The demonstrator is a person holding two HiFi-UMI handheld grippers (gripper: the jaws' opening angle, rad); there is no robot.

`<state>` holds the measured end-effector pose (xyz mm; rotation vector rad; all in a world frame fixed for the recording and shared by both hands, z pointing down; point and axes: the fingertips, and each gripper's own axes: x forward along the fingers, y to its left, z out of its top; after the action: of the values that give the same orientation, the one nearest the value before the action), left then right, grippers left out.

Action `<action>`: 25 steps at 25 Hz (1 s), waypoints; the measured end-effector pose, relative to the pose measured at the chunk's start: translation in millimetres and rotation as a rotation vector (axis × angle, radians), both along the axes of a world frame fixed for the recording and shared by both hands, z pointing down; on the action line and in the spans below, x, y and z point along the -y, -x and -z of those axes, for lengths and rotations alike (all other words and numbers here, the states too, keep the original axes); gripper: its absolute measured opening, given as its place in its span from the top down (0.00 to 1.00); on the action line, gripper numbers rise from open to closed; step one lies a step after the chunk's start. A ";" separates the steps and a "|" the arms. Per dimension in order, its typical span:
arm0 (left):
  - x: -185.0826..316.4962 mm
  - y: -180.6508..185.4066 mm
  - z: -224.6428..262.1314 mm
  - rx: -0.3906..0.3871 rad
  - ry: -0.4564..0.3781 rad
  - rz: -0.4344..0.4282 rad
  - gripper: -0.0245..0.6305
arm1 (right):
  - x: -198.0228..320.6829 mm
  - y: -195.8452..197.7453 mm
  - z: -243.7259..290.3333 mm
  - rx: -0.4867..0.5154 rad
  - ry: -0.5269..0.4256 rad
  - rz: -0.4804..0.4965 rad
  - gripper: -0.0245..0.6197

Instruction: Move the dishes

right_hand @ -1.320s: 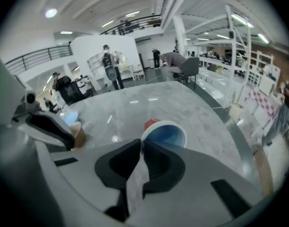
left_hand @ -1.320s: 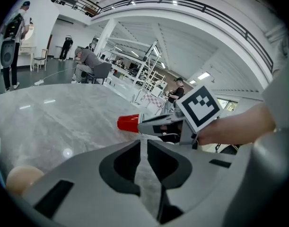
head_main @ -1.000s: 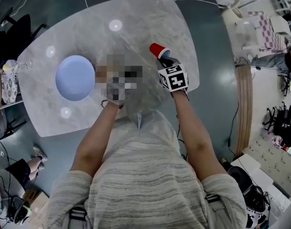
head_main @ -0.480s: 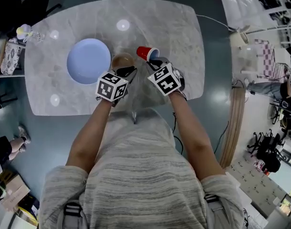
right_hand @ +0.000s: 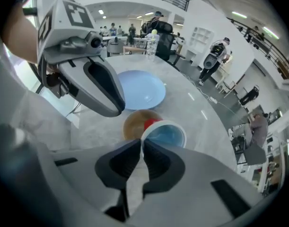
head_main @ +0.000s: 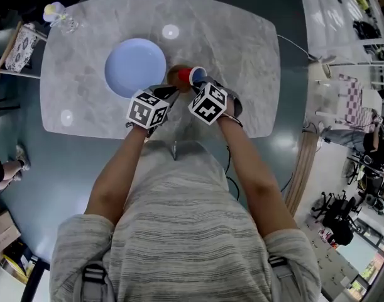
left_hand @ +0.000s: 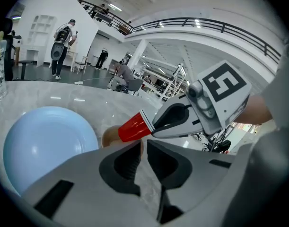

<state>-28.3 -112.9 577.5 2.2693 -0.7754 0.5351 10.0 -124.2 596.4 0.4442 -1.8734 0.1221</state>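
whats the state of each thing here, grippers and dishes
left hand-held gripper: shut on the brown bowl's rim
right hand-held gripper: shut on the red cup's rim
red cup: tipped sideways, base over the bowl
brown bowl: upright
blue plate: flat on the table, empty

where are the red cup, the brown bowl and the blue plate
red cup (left_hand: 131, 129), left gripper view, red side wall
brown bowl (right_hand: 133, 124), right gripper view, inside surface
blue plate (head_main: 135, 67), head view, bare centre
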 end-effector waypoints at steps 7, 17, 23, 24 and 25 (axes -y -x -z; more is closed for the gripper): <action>-7.5 14.6 -9.3 0.011 0.016 -0.007 0.87 | -3.8 8.2 -17.6 -0.219 -0.012 0.203 0.90; -7.3 28.9 -16.2 -0.006 0.029 -0.016 0.87 | -7.8 16.1 -38.4 -0.485 -0.004 0.492 0.90; -6.6 31.2 -16.5 -0.012 0.032 -0.018 0.87 | -7.5 20.5 -40.9 -0.512 -0.017 0.544 0.90; -6.6 31.2 -16.6 -0.013 0.033 -0.018 0.87 | -7.1 20.3 -41.2 -0.521 -0.028 0.555 0.90; -6.3 31.5 -17.0 -0.013 0.034 -0.018 0.87 | -6.4 20.7 -41.8 -0.526 -0.037 0.561 0.90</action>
<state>-59.8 -106.5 594.5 2.2487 -0.7346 0.5373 -10.7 -117.7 638.2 -0.0422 -1.4154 -0.3741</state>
